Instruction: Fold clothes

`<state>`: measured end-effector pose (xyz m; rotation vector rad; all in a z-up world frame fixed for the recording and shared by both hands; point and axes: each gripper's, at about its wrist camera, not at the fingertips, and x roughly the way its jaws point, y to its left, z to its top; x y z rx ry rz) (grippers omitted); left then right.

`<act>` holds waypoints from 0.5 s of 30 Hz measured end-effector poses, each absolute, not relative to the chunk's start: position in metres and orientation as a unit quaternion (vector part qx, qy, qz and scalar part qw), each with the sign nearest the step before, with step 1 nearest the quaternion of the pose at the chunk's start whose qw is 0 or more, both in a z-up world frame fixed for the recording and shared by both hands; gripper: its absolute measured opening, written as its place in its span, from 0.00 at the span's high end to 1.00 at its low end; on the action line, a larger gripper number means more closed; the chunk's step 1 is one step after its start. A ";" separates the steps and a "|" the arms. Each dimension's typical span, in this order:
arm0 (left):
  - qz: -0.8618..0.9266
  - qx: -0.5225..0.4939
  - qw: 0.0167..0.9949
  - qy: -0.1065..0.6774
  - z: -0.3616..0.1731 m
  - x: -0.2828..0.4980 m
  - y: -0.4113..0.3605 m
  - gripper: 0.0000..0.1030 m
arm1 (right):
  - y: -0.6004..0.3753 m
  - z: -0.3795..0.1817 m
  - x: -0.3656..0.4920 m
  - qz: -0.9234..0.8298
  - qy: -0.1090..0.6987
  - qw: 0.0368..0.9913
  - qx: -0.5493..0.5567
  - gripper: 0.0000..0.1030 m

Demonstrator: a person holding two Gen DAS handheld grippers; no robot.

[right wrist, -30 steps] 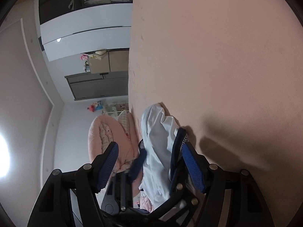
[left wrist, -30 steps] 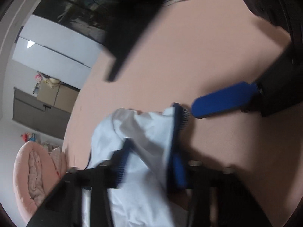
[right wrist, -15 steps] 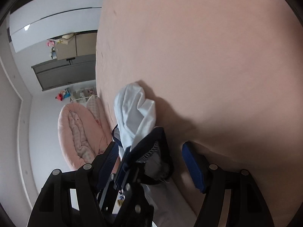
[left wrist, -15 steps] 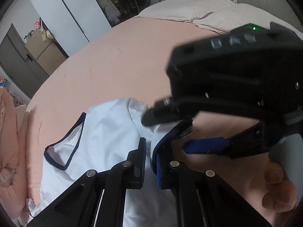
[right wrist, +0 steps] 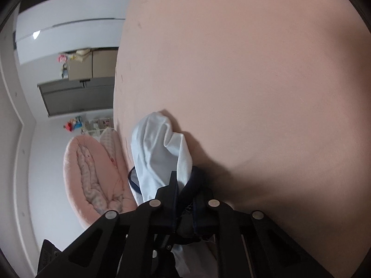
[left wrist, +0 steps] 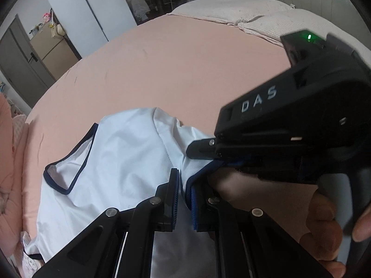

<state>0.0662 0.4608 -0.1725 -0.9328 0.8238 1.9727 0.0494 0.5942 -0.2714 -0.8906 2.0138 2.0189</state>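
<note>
- Where it spreads widest, the pink bed (left wrist: 185,64) fills both views.
- A white top (left wrist: 120,162) with navy trim lies on the bed's near edge.
- The right gripper (right wrist: 184,199) has just closed and clamps the top's navy hem.
- The left gripper (left wrist: 184,199) pinches the same hem, close beside the right.

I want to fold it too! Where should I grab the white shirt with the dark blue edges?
Probably by the dark blue hem, from the near side. On the white shirt that edge is thick and bunched up off the pink bed, so it is easy to pinch. The left gripper and right gripper both hold it there, the right gripper's jaws having just closed.
</note>
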 end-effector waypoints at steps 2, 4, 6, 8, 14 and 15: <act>0.777 -0.384 0.399 0.301 -0.171 0.062 0.457 0.92 | 0.594 -0.260 0.046 0.687 0.657 0.080 -0.300 0.93; 0.775 -0.404 0.404 0.269 -0.167 0.055 0.452 0.92 | 0.595 -0.248 0.043 0.700 0.639 0.090 -0.306 0.93; 0.775 -0.417 0.409 0.240 -0.162 0.050 0.447 0.92 | 0.595 -0.235 0.038 0.713 0.622 0.094 -0.311 0.93; 0.774 -0.429 0.415 0.212 -0.158 0.046 0.441 0.92 | 0.594 -0.221 0.033 0.725 0.607 0.093 -0.313 0.93; 0.761 -0.469 0.433 0.115 -0.147 0.037 0.421 0.92 | 0.585 -0.174 0.020 0.771 0.538 0.111 -0.323 0.93; 0.757 -0.477 0.437 0.091 -0.145 0.022 0.417 0.92 | 0.583 -0.167 0.018 0.777 0.530 0.111 -0.322 0.93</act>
